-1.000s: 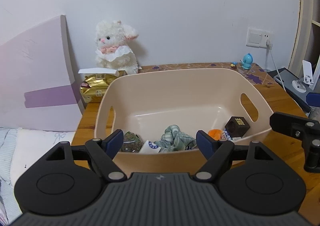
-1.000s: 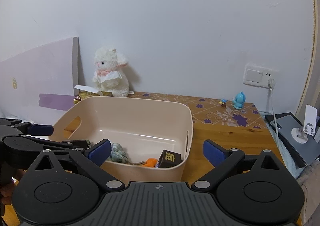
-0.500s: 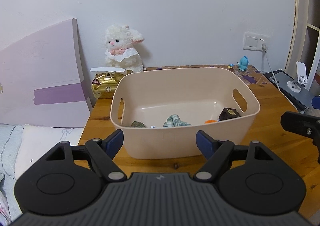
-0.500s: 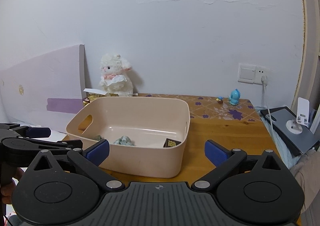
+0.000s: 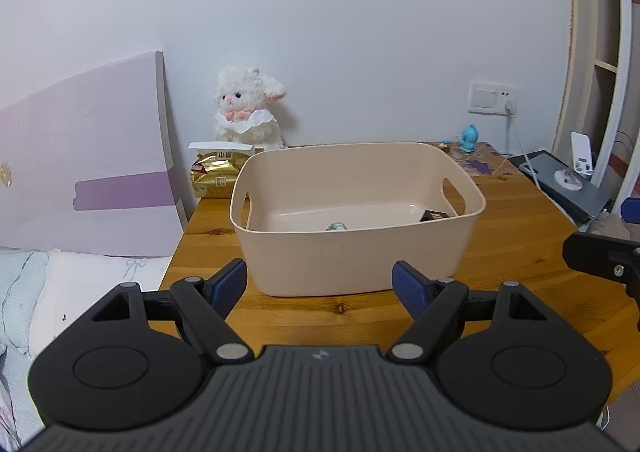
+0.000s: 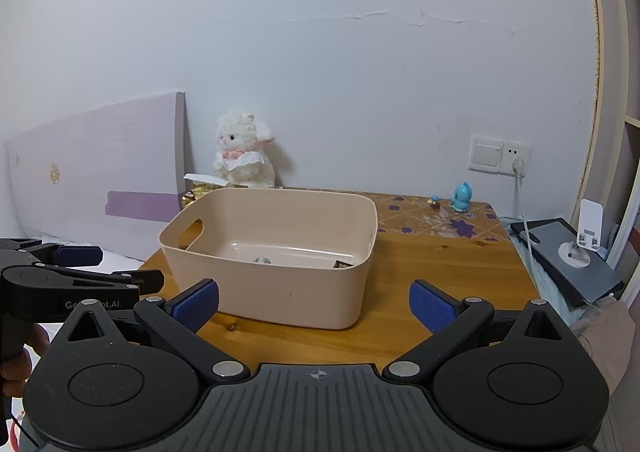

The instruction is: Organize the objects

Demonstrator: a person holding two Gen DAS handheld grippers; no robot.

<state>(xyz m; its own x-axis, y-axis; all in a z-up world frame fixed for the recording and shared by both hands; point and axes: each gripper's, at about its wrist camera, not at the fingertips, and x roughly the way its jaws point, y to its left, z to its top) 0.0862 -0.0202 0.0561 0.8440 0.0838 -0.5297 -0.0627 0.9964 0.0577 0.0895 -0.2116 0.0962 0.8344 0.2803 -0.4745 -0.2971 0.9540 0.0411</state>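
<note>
A beige plastic bin [image 5: 352, 252] [image 6: 280, 292] stands on the wooden table [image 5: 520, 252] [image 6: 440, 276]. Over its rim I see only the top of a dark small box [image 5: 434, 215] [image 6: 342, 264] and a scrap of greenish cloth [image 5: 336, 227] [image 6: 261, 260]; the other contents are hidden by the front wall. My left gripper [image 5: 320, 286] is open and empty, held back from the bin's near side. My right gripper [image 6: 314, 304] is also open and empty, in front of the bin's right corner. The left gripper shows at the left edge of the right wrist view.
A white plush lamb [image 5: 248, 112] [image 6: 244, 152] sits against the wall behind a gold snack bag [image 5: 218, 176]. A lilac headboard [image 5: 88, 172] and a bed are at left. A blue figurine [image 5: 467, 138] [image 6: 462, 197], a wall socket with cable, and a phone stand on a tablet [image 6: 576, 256] are at right.
Both grippers have pulled back and away from the bin, which now looks smaller and farther off. Its contents have dropped out of sight behind the front wall. Both stay open.
</note>
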